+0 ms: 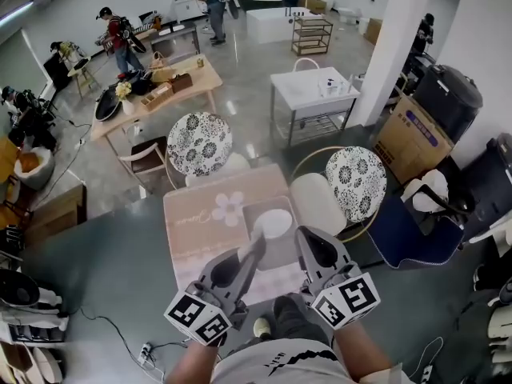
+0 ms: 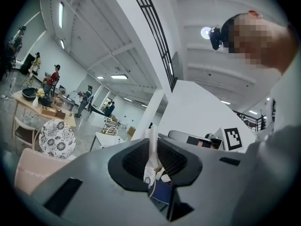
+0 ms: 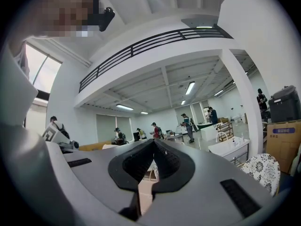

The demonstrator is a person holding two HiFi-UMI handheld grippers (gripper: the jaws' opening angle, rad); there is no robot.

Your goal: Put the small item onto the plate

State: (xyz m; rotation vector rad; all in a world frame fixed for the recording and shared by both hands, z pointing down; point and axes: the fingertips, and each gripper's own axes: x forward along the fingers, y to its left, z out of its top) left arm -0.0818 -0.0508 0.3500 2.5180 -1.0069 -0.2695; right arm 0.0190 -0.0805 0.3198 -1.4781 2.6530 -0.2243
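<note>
- Closest to me, my left tool (image 1: 254, 250) is clamped on the small item (image 2: 151, 145), a slim white piece standing upright between its jaws.
- My right tool (image 1: 306, 238) is level beside it, jaws drawn together with nothing in them.
- Ahead on the worktop (image 1: 192, 230) sits the white plate (image 1: 272, 223), bare, with the left tool's tip near its closer edge.
- I judge this the carry step: the item is gripped but not yet set down.
- Next I should bring it over the plate's middle, lower it, then ease the jaws apart.
</note>
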